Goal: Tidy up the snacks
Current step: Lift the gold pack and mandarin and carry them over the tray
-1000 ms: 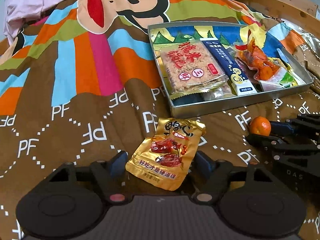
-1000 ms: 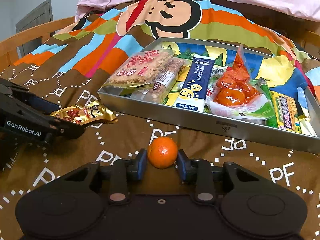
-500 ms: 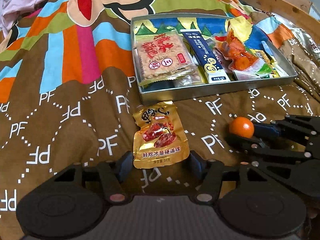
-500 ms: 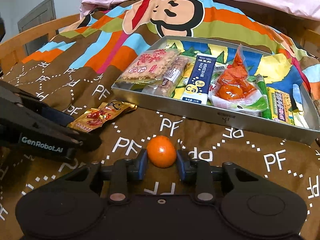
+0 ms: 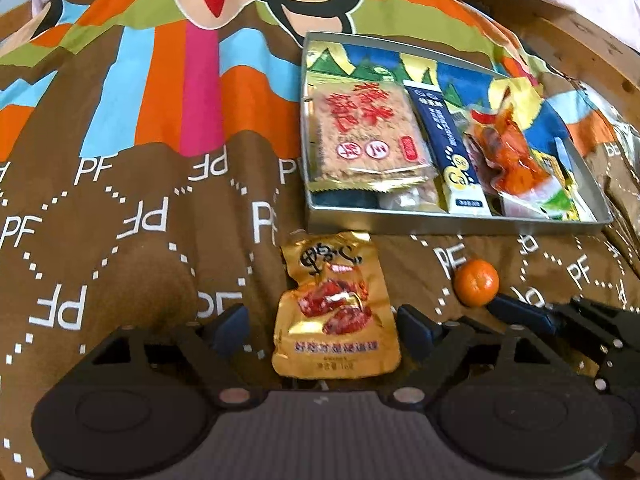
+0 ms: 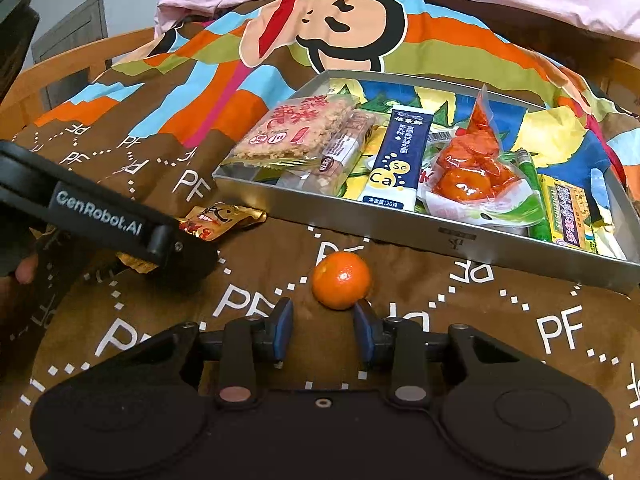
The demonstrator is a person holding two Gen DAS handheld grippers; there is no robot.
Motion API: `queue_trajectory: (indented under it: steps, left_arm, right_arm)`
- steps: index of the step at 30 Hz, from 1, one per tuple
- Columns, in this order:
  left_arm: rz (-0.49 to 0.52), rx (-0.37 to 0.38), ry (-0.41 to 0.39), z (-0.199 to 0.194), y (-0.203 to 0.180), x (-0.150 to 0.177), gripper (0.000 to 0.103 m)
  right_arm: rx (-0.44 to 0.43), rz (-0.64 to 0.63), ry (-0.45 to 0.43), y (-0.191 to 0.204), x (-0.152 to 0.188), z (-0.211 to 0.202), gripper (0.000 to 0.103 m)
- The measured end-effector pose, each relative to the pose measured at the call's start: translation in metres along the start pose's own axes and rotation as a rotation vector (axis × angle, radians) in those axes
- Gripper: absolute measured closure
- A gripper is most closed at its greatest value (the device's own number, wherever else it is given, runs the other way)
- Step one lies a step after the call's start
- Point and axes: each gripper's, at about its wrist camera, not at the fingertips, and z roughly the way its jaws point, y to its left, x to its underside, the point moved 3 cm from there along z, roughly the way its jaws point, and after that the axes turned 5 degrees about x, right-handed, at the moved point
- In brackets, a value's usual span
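A gold snack packet (image 5: 334, 312) lies flat on the brown blanket, in front of the metal tray (image 5: 440, 222). My left gripper (image 5: 324, 328) straddles the packet's near end with its jaws opening, and neither pad presses on it. A small orange (image 6: 341, 280) sits on the blanket just ahead of my right gripper (image 6: 323, 328). Its jaws are opening too, and the right fingertip (image 6: 364, 320) is close by the fruit. In the right wrist view the left gripper (image 6: 172, 248) hides part of the gold packet (image 6: 218, 220).
The metal tray (image 6: 400, 224) holds a rice cracker pack (image 6: 296, 132), a blue sachet (image 6: 398, 160), a red snack bag (image 6: 472, 168) and several other packets. A wooden frame (image 5: 592, 56) runs behind the blanket. A fingertip (image 6: 24, 272) shows at far left.
The left jaws have widened around the gold packet, which stays on the blanket. The right pads have come off the orange, and it now sits just beyond the fingertips.
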Motion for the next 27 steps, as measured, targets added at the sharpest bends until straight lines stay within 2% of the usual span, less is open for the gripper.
queue_trajectory:
  steps: [6,9,15,17,18,19,21,27]
  left_arm:
    - [-0.003,-0.006,-0.007,0.003,0.001,-0.001,0.018]
    - [0.002,-0.006,-0.008,0.002,0.000,-0.001,0.018]
    - [0.012,-0.021,-0.010,0.006,0.002,-0.003,0.018]
    - [0.018,-0.021,-0.008,0.009,0.003,-0.004,0.020]
    - [0.024,-0.027,-0.007,0.010,0.003,-0.005,0.024]
    - [0.034,-0.035,-0.004,0.010,0.002,-0.004,0.028]
    - [0.059,-0.034,-0.003,0.010,-0.003,-0.003,0.036]
    - [0.091,-0.049,-0.012,0.005,-0.011,0.000,0.039]
  right_arm:
    - [-0.005,0.012,-0.005,-0.002,0.000,0.001,0.065]
    - [-0.013,0.039,-0.013,-0.005,-0.001,0.000,0.061]
    - [0.009,-0.016,-0.051,-0.004,-0.005,0.006,0.057]
    - [0.004,-0.009,-0.054,-0.006,-0.005,0.007,0.059]
    - [0.003,-0.007,-0.056,-0.006,-0.006,0.007,0.061]
    - [0.005,-0.010,-0.057,-0.006,-0.006,0.006,0.067]
    - [0.014,-0.016,-0.065,-0.006,-0.007,0.005,0.069]
    - [0.019,-0.020,-0.067,-0.005,-0.006,0.005,0.069]
